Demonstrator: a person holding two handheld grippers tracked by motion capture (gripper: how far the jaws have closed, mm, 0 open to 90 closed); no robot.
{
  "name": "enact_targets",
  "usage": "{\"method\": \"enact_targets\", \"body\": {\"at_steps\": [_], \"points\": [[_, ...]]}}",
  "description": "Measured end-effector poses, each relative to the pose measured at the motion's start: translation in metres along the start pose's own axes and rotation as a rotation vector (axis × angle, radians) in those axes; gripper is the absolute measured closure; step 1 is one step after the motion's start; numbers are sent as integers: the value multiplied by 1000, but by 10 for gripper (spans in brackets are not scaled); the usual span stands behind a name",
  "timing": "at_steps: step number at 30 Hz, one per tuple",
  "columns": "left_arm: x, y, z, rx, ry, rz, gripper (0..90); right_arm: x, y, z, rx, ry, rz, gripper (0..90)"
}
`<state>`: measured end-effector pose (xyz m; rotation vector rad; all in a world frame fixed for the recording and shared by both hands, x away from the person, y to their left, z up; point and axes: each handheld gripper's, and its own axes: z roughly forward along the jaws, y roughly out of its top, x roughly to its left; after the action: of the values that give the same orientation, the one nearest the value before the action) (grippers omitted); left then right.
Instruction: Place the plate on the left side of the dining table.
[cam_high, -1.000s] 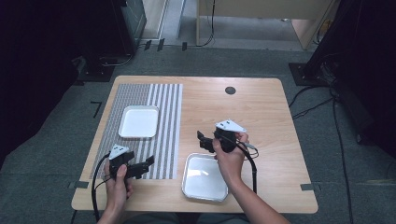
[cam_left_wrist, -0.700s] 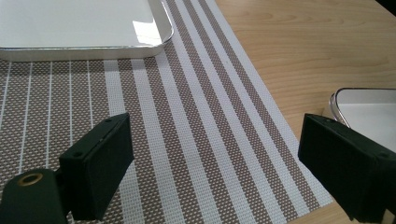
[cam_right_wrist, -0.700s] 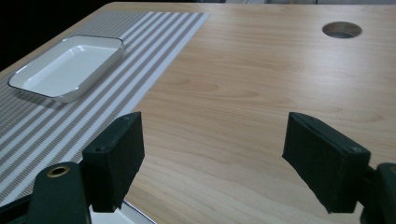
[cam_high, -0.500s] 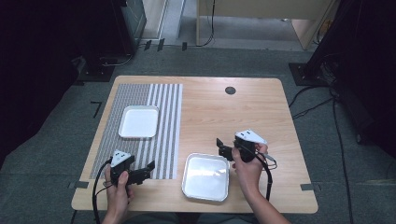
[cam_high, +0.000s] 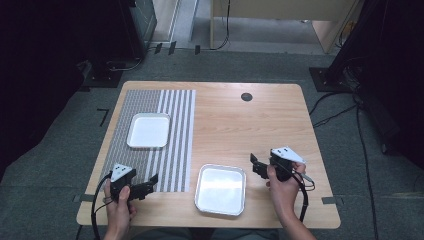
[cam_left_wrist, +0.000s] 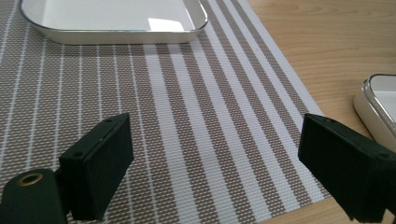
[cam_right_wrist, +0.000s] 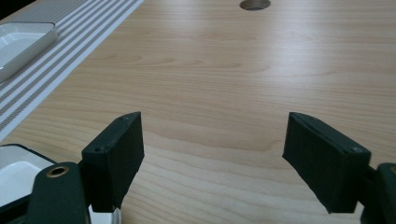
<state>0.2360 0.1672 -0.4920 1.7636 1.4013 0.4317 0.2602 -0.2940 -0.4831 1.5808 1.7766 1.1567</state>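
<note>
Near tray (cam_high: 221, 189) sits on bare wood at the table's (cam_high: 280, 125) front edge, between the two grippers; everything below is placed relative to it. Right gripper (cam_high: 257, 166) is just beside its right rim, jaws wide and empty, pointing left toward it; in the right gripper view the tray's corner (cam_right_wrist: 18, 163) shows at lower left next to the left jaw. Left gripper (cam_high: 150, 184) is farther off to the tray's left, over the striped mat (cam_high: 155, 150), jaws also wide, holding nothing; tray edge (cam_left_wrist: 378, 107) lies right of its jaws. Right hand is nearer, likely the one to grab. Tray is roughly square, no clear long axis. Second tray (cam_high: 148, 130) lies up-left on the mat, well apart. Dark carpeted floor (cam_high: 70, 165) and cables (cam_high: 335, 107) surround the table.
</note>
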Motion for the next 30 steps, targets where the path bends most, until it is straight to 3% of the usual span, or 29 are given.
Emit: {"method": "enact_targets", "body": {"at_steps": [23, 30], "points": [[45, -14, -16, 4, 98, -30, 102, -52, -24, -31, 11, -101, 45, 205], [58, -16, -24, -9, 136, -23, 102, -69, -31, -42, 10, -139, 64, 206]]}}
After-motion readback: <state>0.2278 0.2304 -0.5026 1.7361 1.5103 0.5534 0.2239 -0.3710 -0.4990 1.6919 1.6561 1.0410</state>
